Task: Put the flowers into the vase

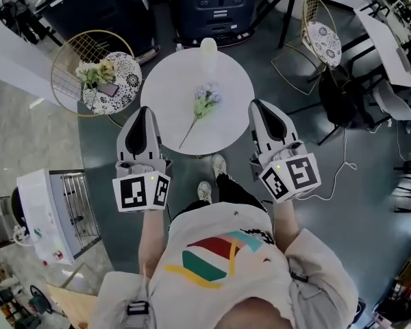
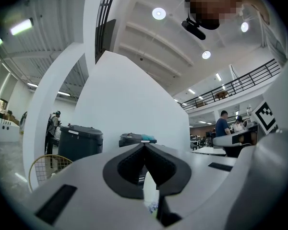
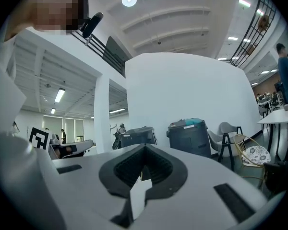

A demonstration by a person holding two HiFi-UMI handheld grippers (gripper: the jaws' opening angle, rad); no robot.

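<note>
The flower stem (image 1: 204,107) lies flat on the round white table (image 1: 166,77), near its centre. Its pale lilac bloom and green leaves point toward the far rim, and the thin bare stalk runs toward the near left edge. The vase (image 1: 208,51), white and narrow, stands upright at the far rim of the same table, apart from the bloom; the stem is not in it. We hold the left gripper (image 1: 144,112) at the left edge of the table, where its tip overlaps the rim in the head view. Its own view shows the two dark pads meeting at the tip, so the jaws are clenched with nothing between them. We hold the right gripper (image 1: 258,106) just beside the right edge of the table. Its jaws are likewise pressed together and empty. Both grippers point level toward the far side, one on each side of the stem and well apart from it, and neither touches the stem or the vase. The person's shoes (image 1: 205,191) stand on the grey floor at the near edge of the table. To the left of the table stands a wire chair (image 1: 67,53) with a patterned cushion; a second bunch of flowers (image 1: 96,72) lies on it. Another wire chair (image 1: 314,9) stands to the upper right. Dark bins (image 1: 212,2) stand beyond the table against a white wall.
</note>
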